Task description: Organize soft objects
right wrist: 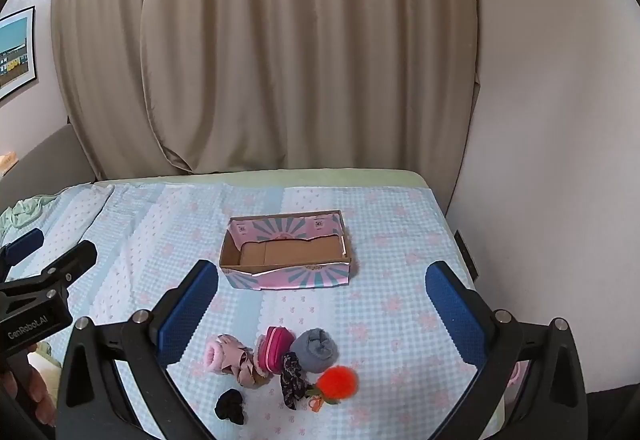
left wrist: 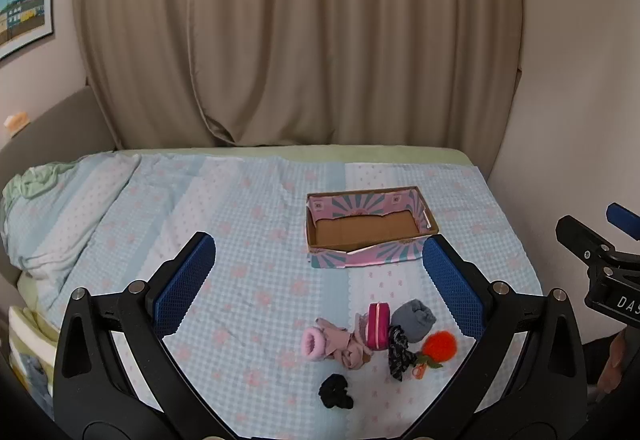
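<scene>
— Hovering over the bed, was I? What did each tool have hold of?

— Nothing. I held the left gripper [left wrist: 320, 276] and the right gripper [right wrist: 322, 304] above the pale blue checked bedspread [left wrist: 240, 240], both spread wide and empty, so either could drop onto the pile.

— And the soft things?

— Clustered near me: a fluffy pink scrunchie [left wrist: 314, 345], a beige crumpled cloth [left wrist: 352, 350], a magenta zipped pouch [left wrist: 379, 326], a grey rolled sock [left wrist: 414, 320], a dark patterned scrunchie [left wrist: 399, 354], an orange fuzzy pompom [left wrist: 440, 346] — and a black scrunchie [left wrist: 336, 392] lying a little apart.

— Where were they meant to go?

— I judged the open pink-and-teal cardboard box [left wrist: 370, 258] beyond them, empty, its mouth upward for easy dropping.
</scene>
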Demonstrator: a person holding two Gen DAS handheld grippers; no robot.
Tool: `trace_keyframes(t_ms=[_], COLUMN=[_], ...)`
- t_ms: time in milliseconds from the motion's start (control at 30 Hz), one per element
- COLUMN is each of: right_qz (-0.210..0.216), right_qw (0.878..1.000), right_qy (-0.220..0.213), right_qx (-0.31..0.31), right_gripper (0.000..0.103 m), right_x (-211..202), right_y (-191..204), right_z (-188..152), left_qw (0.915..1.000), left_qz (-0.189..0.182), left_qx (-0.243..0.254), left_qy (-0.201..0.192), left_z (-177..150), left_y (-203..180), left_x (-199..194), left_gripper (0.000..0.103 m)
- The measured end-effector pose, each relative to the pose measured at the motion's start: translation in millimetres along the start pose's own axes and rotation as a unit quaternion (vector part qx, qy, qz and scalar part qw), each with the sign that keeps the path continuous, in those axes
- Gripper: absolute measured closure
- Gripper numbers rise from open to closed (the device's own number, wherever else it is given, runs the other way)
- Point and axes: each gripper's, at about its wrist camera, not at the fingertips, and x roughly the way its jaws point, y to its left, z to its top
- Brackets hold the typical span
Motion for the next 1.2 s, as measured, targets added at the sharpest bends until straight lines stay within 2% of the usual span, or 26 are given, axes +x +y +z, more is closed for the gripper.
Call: trace_keyframes(t_ms=[1200], right_qz=[0.025], right_qw=[1.0], right_qy=[-0.014], right_qx=[-0.006], right_gripper=[0.0], right_x=[14], right_y=[-3], right_z=[-5], left_qw=[0.9998], left_qz=[0.008], left_qx=[-0.012], left_qy=[-0.01], left_z=[-1], left_y=[2], left_x=[-8], left_gripper=[0.001])
